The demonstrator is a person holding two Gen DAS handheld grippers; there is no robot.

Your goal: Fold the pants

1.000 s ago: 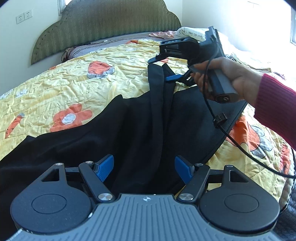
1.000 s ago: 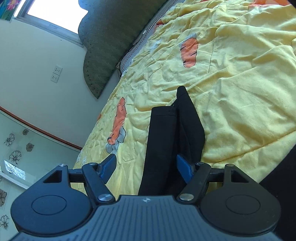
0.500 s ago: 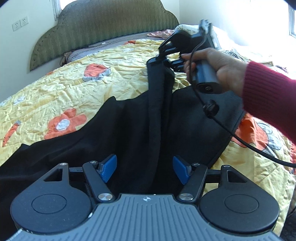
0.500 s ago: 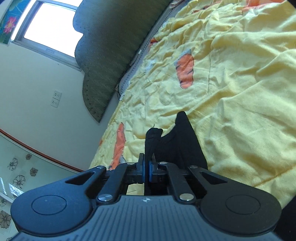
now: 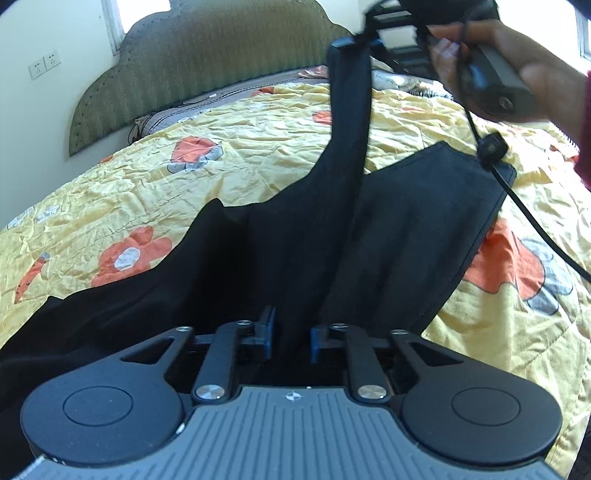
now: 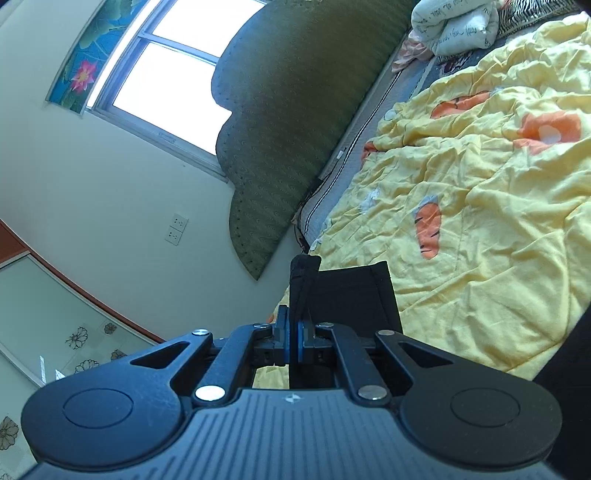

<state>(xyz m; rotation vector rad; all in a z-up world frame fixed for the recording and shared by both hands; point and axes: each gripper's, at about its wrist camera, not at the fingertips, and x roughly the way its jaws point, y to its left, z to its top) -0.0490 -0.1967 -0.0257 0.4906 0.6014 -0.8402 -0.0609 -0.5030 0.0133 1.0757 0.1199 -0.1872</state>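
Observation:
Black pants lie spread on a yellow flowered bedspread. My left gripper has its blue pads closed down on a bunched fold of the pants near me. My right gripper is shut on the hem end of one pant leg. In the left wrist view the right gripper holds that leg lifted high above the bed, stretched between the two grippers. The other leg lies flat at the right.
A green padded headboard stands at the far end of the bed. A white rolled blanket and pillows lie by it. Wall sockets and a window are on the wall. The right gripper's cable hangs over the pants.
My left gripper has closed onto the pants fabric. My right gripper, which shut on the leg hem half a second ago, has lifted it up off the bed.

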